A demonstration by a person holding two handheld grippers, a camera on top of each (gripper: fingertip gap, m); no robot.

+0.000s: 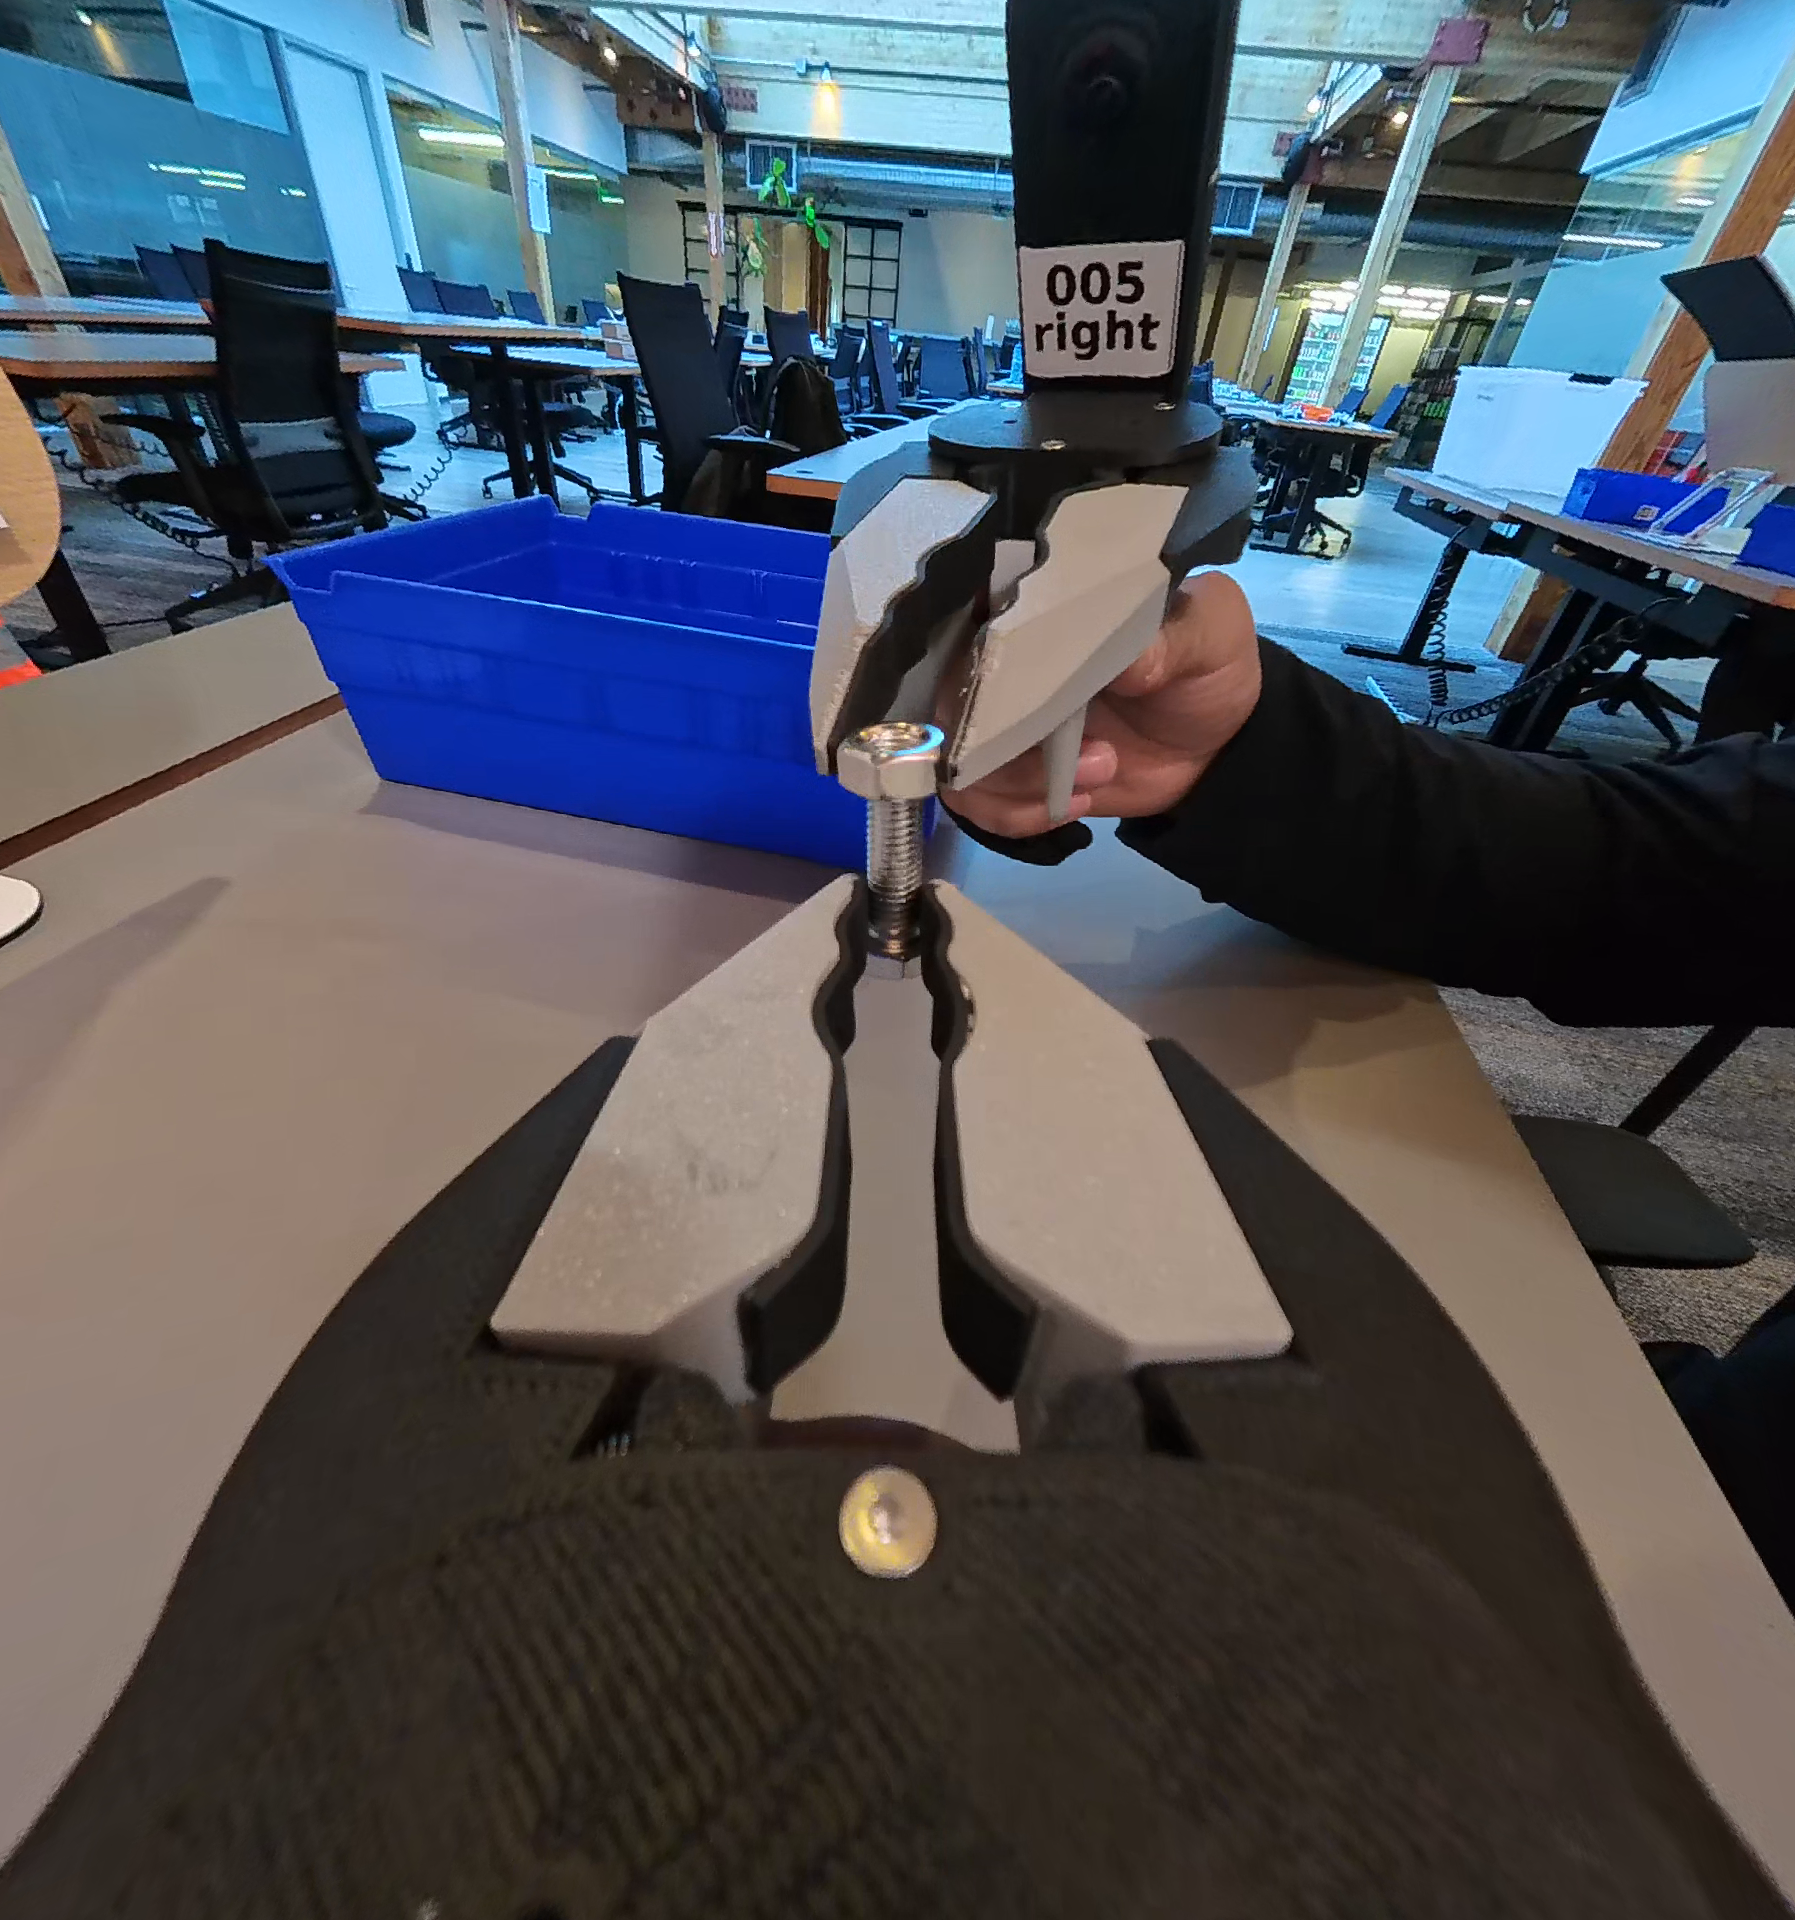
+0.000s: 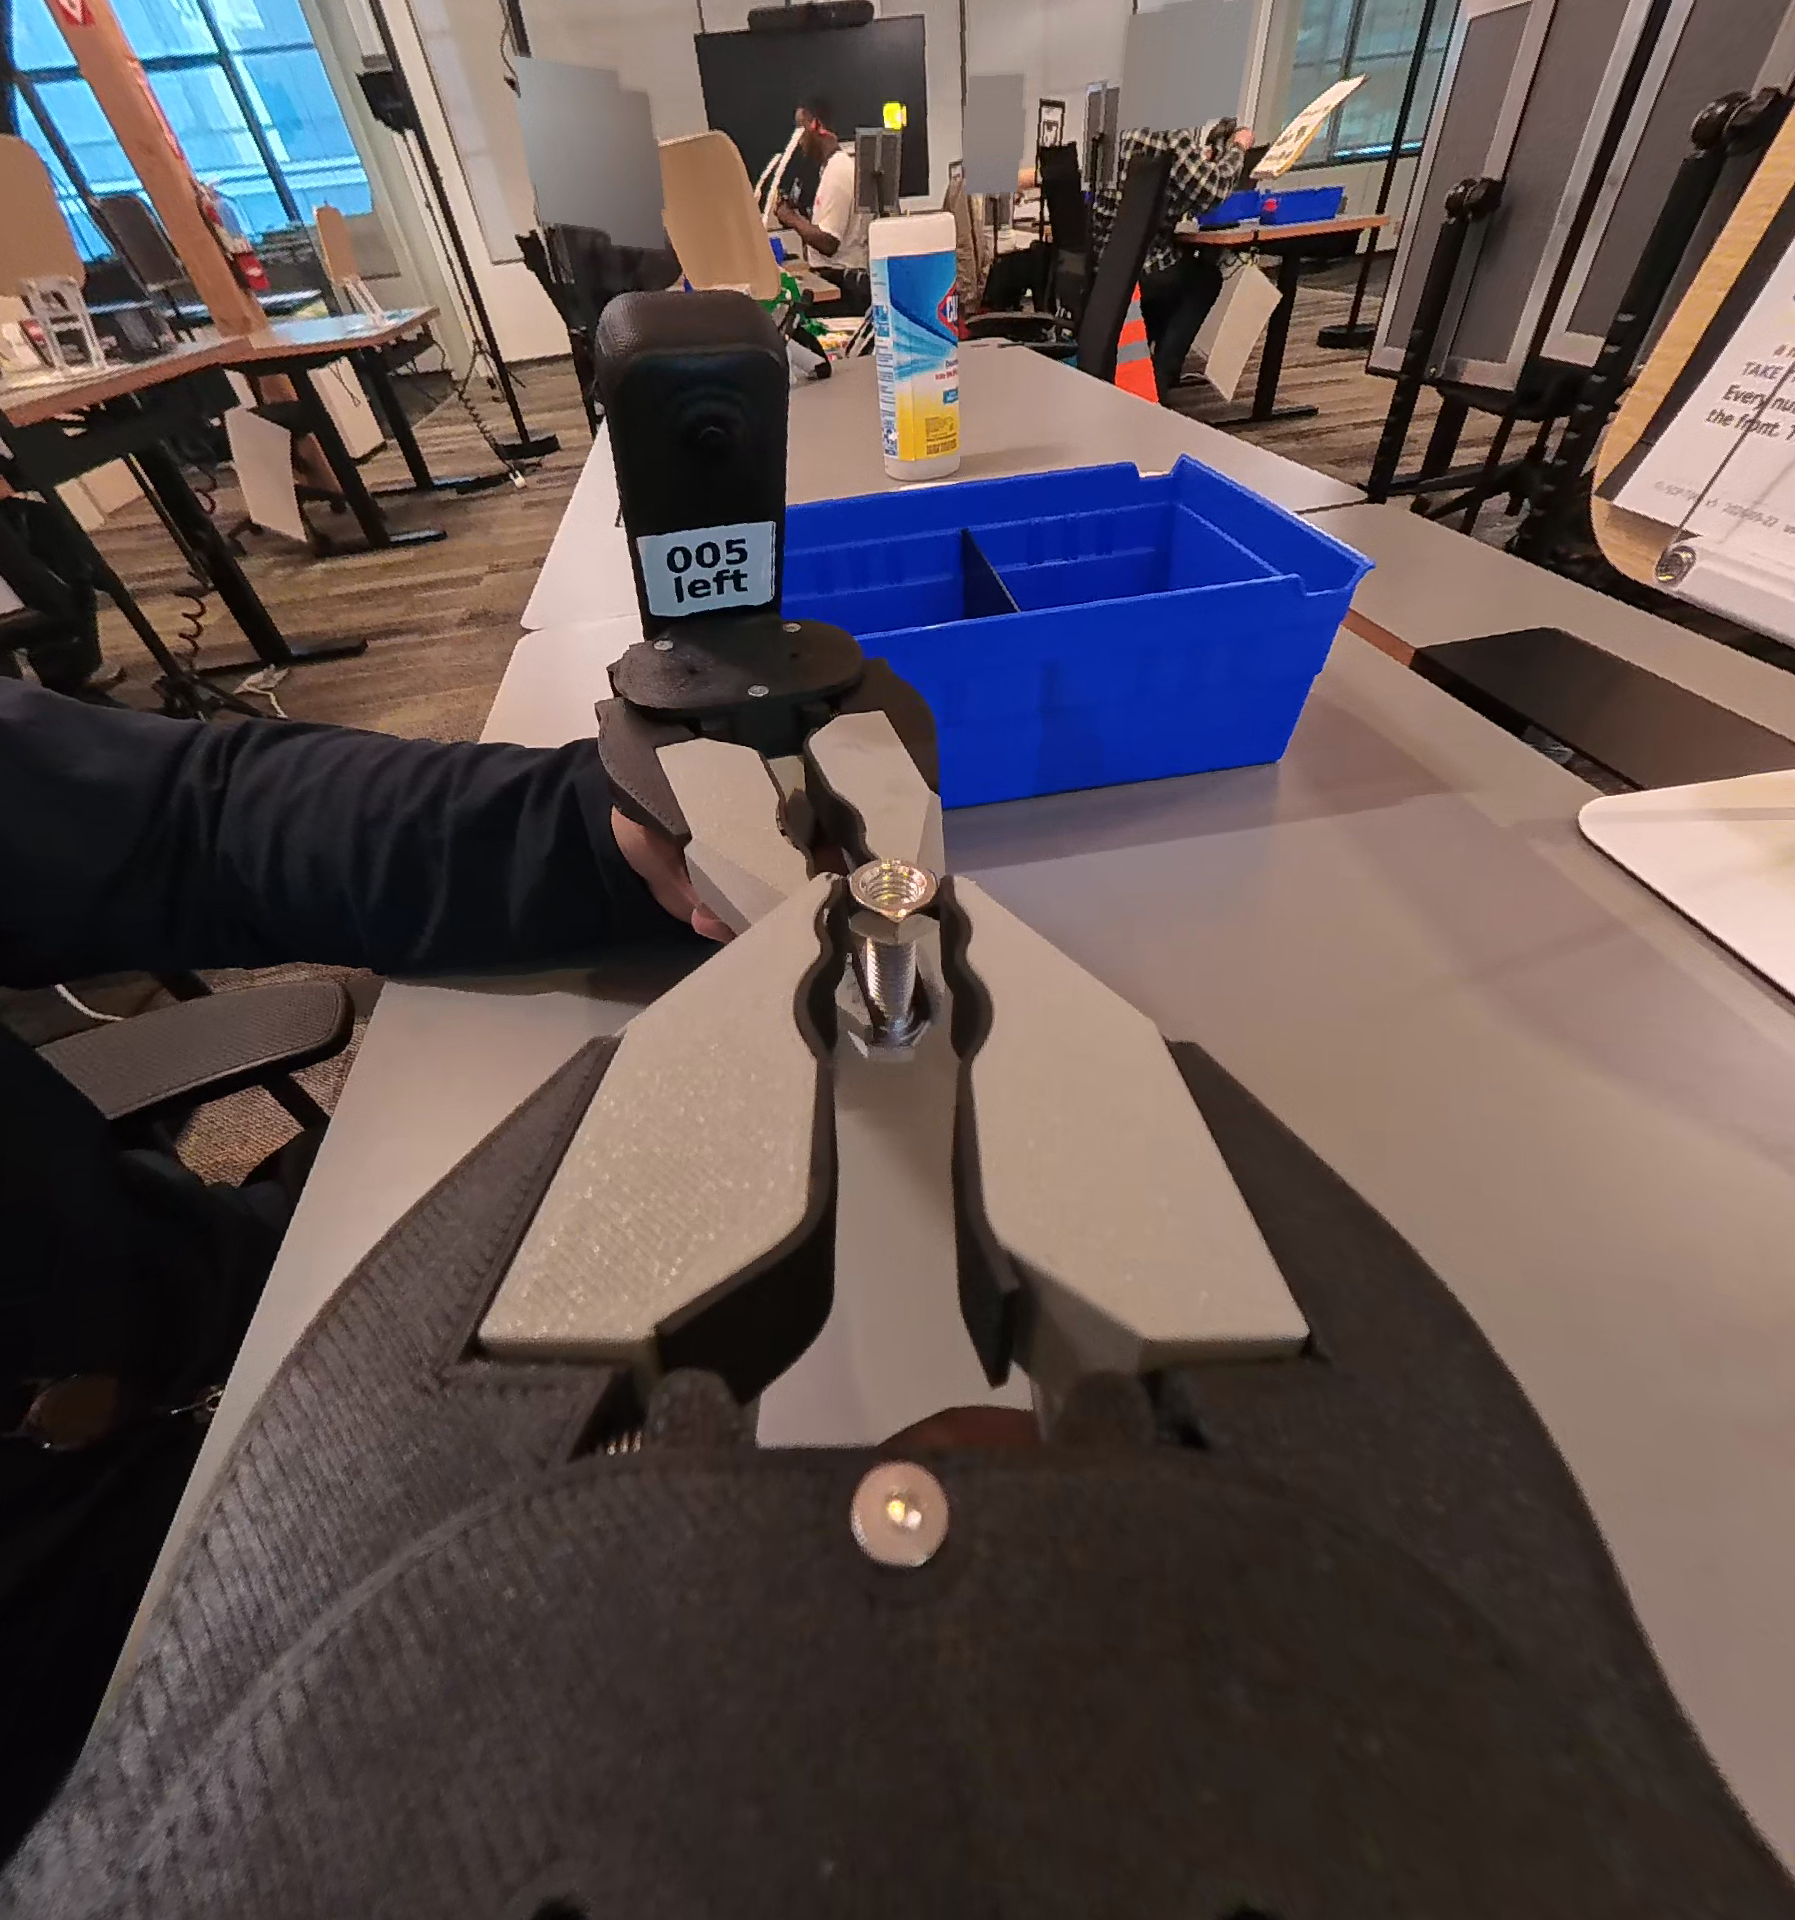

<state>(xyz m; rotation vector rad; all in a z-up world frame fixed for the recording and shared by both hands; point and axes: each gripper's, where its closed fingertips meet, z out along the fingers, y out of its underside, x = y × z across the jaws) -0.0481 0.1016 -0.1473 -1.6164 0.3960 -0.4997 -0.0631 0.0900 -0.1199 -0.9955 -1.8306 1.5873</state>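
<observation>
Bolt stands upright above the grey tabletop, shiny and threaded, with a nut at its top end and its hex head at the bottom. Left gripper pinches the bolt near the bottom, its fingers pressed against the thread. Right gripper comes from the opposite side and its fingers pinch the nut. Each gripper is carried by a hand in a dark sleeve. Just behind sits a blue bin with dividers, and beyond it a wipes canister
</observation>
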